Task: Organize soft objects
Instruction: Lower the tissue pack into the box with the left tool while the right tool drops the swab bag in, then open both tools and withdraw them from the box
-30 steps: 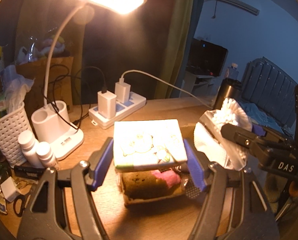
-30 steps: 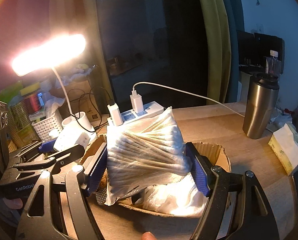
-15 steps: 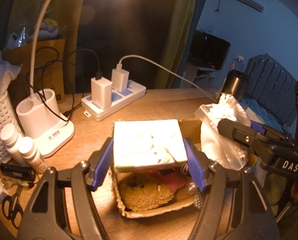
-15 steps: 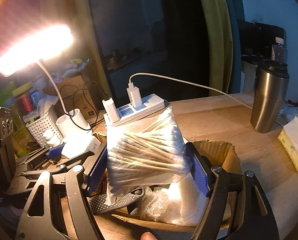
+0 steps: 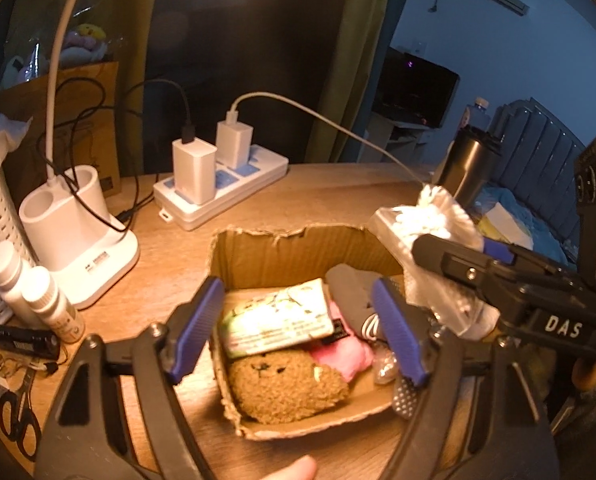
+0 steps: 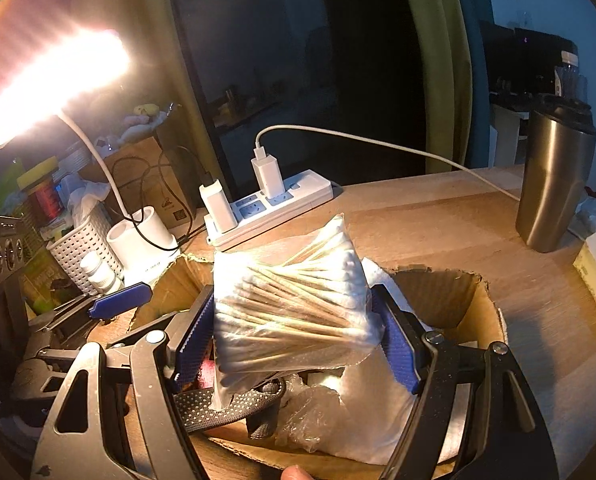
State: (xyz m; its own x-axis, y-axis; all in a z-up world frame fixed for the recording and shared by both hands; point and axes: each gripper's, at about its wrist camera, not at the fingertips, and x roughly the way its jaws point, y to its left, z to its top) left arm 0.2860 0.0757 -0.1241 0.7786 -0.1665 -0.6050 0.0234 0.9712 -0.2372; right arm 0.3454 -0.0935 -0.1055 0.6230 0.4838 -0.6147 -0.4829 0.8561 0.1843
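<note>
While my left gripper (image 5: 298,320) opens above the cardboard box (image 5: 258,248), nothing sits between its blue pads; the tissue pack (image 5: 278,318) lies inside the box on a brown plush toy (image 5: 286,388), beside something pink (image 5: 345,354). To the right, my right gripper (image 6: 298,336) clamps a bag of cotton swabs (image 6: 290,304) over the same box, above white plastic bags (image 6: 361,412). A power strip (image 6: 270,208) and steel tumbler (image 6: 553,184) stand behind.
</note>
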